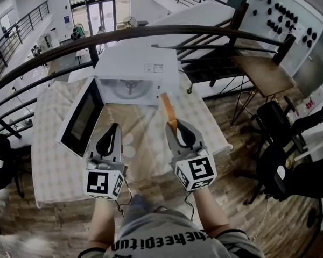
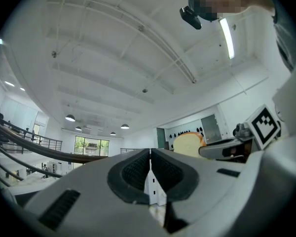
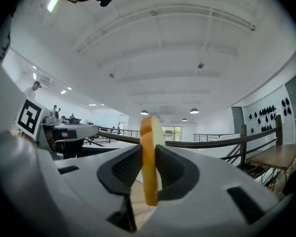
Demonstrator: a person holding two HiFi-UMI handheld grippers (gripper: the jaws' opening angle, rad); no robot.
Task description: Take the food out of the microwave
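A long dark railing (image 1: 151,34) curves across the room behind a desk (image 1: 48,160) that has a checked cloth on it. On the far side of the desk stands a white microwave (image 1: 137,69). Its door (image 1: 81,122) hangs wide open to the left, and the round glass plate (image 1: 130,87) shows inside. To the right, off the desk, are a small wooden table (image 1: 264,74) and some black chairs (image 1: 274,122), well apart from the microwave. Nothing stands between the tools and the open microwave. The person holds both tools up above the desk, in front of the microwave. The left tool (image 1: 114,128) has its jaws pressed together with nothing between them. The right tool (image 1: 175,123) is closed on a slice of bread (image 3: 148,132). The bread stands up on its edge between the two dark pads, with its brown crust facing the camera, and it sticks out above the jaws. It is outside the microwave, just in front of the opening. Each tool has a cube with black and white squares on it. A small label (image 1: 153,67) sits on top of the microwave, but its print is too small to read. The white letters on the person's shirt (image 1: 156,244) are cut off and cannot be read for sure.
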